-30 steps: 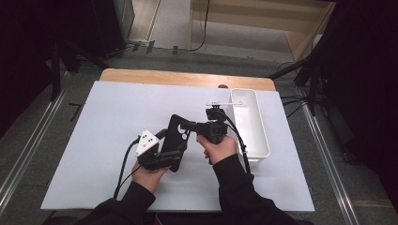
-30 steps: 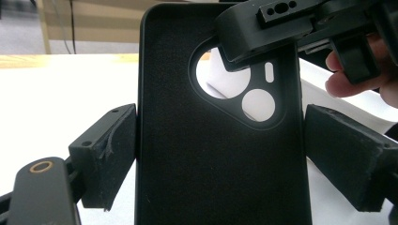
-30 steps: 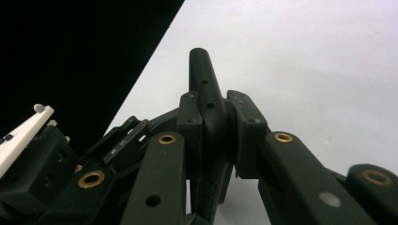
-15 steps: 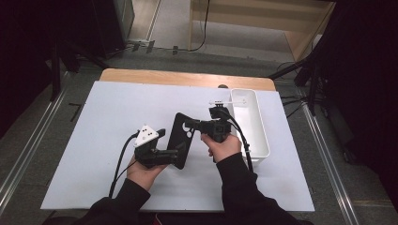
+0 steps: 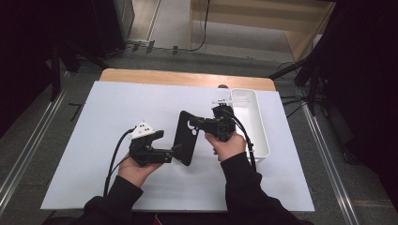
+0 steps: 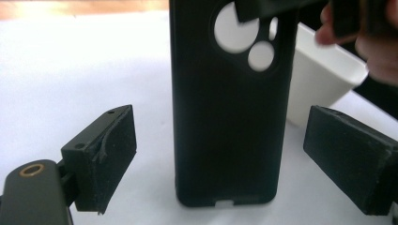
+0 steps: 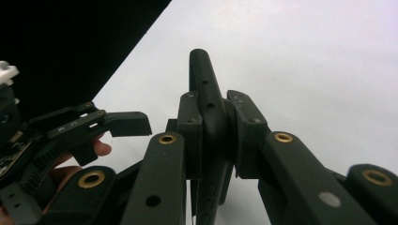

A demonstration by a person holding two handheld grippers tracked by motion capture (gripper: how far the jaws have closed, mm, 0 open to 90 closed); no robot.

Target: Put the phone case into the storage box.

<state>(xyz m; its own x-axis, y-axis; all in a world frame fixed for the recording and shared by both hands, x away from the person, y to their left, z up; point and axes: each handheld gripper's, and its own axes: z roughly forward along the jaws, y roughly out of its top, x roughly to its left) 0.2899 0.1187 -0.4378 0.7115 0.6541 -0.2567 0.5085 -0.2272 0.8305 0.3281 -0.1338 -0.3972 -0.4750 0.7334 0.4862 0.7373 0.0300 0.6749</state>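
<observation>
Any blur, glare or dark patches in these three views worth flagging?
High view: table bright, surroundings nearly black. Left gripper view: phone case fairly sharp, white tray soft, tabletop washed out. Right gripper view: right tool sharp, black at upper left.

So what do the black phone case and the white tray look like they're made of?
The phone case looks like soft matte rubber or silicone: dull black, no glare, rounded edges; that's a guess. The white tray looks like smooth moulded plastic, with thin even walls and a slight sheen.
</observation>
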